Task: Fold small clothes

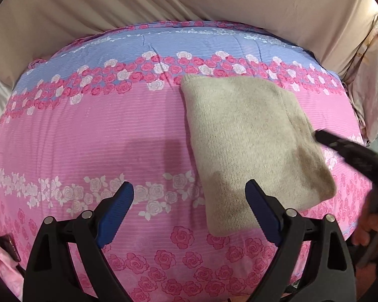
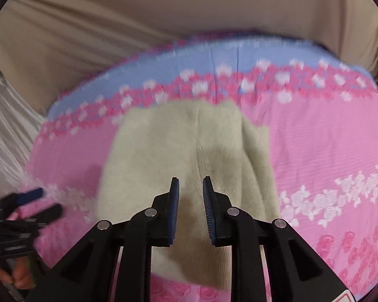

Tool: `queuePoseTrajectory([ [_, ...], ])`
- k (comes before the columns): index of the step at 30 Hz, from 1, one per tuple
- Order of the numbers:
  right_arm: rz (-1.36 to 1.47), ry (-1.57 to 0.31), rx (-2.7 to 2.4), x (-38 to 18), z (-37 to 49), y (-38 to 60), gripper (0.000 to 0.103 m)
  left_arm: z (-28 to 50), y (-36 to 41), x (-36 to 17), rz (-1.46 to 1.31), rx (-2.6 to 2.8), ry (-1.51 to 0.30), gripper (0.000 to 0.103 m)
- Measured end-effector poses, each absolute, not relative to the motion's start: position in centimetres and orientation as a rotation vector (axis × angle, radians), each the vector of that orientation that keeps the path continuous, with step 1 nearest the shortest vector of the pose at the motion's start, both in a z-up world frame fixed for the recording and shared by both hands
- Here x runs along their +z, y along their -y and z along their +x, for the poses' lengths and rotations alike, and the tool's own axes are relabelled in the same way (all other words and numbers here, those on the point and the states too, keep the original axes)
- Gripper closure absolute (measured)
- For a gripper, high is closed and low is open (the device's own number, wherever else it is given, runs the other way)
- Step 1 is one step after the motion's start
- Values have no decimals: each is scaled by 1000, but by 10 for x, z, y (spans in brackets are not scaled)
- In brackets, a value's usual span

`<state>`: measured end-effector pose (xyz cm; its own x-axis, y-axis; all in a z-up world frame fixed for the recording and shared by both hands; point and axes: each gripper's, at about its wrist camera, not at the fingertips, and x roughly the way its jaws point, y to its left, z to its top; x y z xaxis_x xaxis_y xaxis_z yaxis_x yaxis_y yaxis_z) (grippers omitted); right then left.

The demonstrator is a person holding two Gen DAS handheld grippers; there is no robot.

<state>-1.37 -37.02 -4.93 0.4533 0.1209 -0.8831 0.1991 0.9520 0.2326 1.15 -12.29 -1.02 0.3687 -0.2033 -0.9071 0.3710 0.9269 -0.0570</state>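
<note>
A beige knitted garment (image 1: 252, 141) lies folded into a flat rectangle on the pink and blue floral quilt (image 1: 88, 130). My left gripper (image 1: 189, 201) is wide open and empty, just above the quilt at the garment's near left corner. My right gripper (image 2: 191, 196) hovers over the garment (image 2: 179, 146), its jaws a narrow gap apart with nothing between them. The right gripper also shows at the right edge of the left wrist view (image 1: 350, 151), blurred, by the garment's right edge. The left gripper shows at the far left of the right wrist view (image 2: 32, 201).
The quilt (image 2: 327, 138) covers a raised padded surface. Beige draped cloth (image 1: 214, 0) hangs behind it. A pale printed fabric (image 1: 373, 75) lies at the far right. A dark flat object (image 1: 8, 246) lies at the near left edge.
</note>
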Motion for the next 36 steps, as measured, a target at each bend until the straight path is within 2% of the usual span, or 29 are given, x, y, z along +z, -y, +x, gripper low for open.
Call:
queuePoseTrajectory([
  [2, 325, -1207, -85, -90, -4, 377, 93, 10, 121, -9, 171, -361, -1132, 15],
  [5, 446, -1183, -85, -83, -9, 391, 92, 8, 114, -9, 176, -330, -1133, 15],
  [8, 459, -1099, -108, -47, -18, 399, 75, 9, 106, -13, 147, -301, -1152, 15],
  [10, 494, -1073, -90, -40, -18, 409, 58, 11, 101, -17, 122, -288, -1175, 15],
  [15, 509, -1133, -118, -62, 18, 435, 50, 14, 99, -28, 64, -282, -1222, 15],
  [17, 576, -1178, -70, -85, 33, 438, 50, 14, 105, -30, 69, -289, -1226, 15],
  [18, 581, -1206, -52, -94, 39, 435, 63, 13, 108, -31, 74, -299, -1226, 15],
  [19, 532, -1222, -36, -97, 43, 428, 88, 12, 112, -31, 79, -306, -1225, 15],
  [20, 495, -1211, -19, -93, 43, 421, 89, 11, 114, -31, 85, -311, -1223, 15],
  [25, 431, -1011, -38, -31, 27, 425, 91, 6, 121, -28, 67, -341, -1202, 15],
  [27, 411, -1051, -68, -48, 32, 432, 89, 5, 124, -30, 56, -350, -1202, 15],
  [29, 328, -1212, -98, -100, 45, 430, 85, 5, 127, -33, 55, -348, -1213, 15],
  [30, 329, -1197, -94, -107, 43, 430, 80, 4, 129, -35, 54, -350, -1222, 15],
  [36, 488, -1029, -81, -33, -8, 441, 78, -1, 135, -37, 57, -362, -1222, 15],
])
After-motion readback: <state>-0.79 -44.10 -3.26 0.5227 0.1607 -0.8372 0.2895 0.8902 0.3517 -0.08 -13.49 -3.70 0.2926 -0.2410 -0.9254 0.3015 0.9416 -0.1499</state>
